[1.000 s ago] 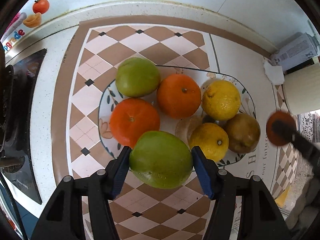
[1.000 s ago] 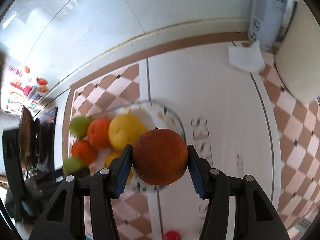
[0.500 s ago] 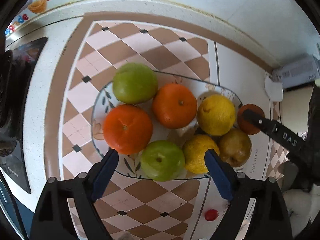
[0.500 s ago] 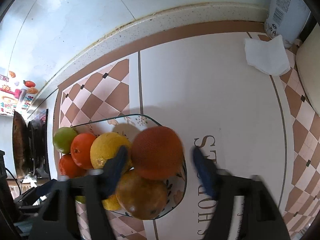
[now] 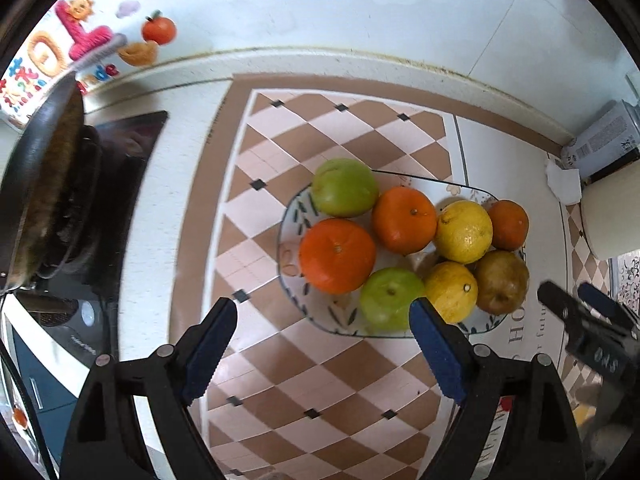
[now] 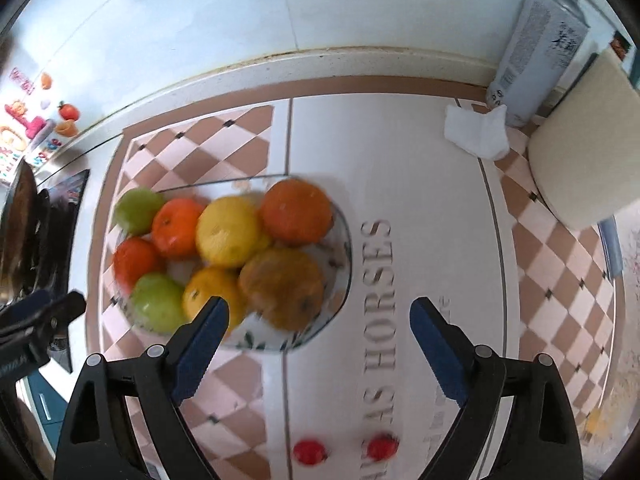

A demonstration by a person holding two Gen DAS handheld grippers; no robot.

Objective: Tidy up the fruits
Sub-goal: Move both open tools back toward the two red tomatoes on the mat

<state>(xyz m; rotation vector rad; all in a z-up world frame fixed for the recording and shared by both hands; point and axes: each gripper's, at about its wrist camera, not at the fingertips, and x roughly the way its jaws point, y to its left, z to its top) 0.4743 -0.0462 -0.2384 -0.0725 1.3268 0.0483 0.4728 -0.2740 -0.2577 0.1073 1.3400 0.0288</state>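
Note:
A patterned glass plate (image 5: 294,216) (image 6: 344,264) on the checkered mat holds several fruits: two green apples (image 5: 344,187) (image 5: 390,297), two bright oranges (image 5: 337,255) (image 5: 404,220), two lemons (image 5: 463,231) (image 5: 451,291), a brown pear-like fruit (image 5: 502,281) (image 6: 282,286) and a dark orange (image 5: 508,225) (image 6: 296,210) at the right rim. My left gripper (image 5: 323,354) is open and empty, just in front of the plate. My right gripper (image 6: 319,350) is open and empty, in front of the plate's right edge; it also shows in the left wrist view (image 5: 576,312).
A black pan on a stove (image 5: 44,196) stands at the left. A white carton (image 6: 538,40), a crumpled tissue (image 6: 476,132) and a cream container (image 6: 584,152) stand at the back right. Two small red things (image 6: 310,451) lie on the mat near me.
My left gripper let go of the green apple on the plate's front; my right gripper let go of the dark orange at the right rim. Both opened and pulled back.

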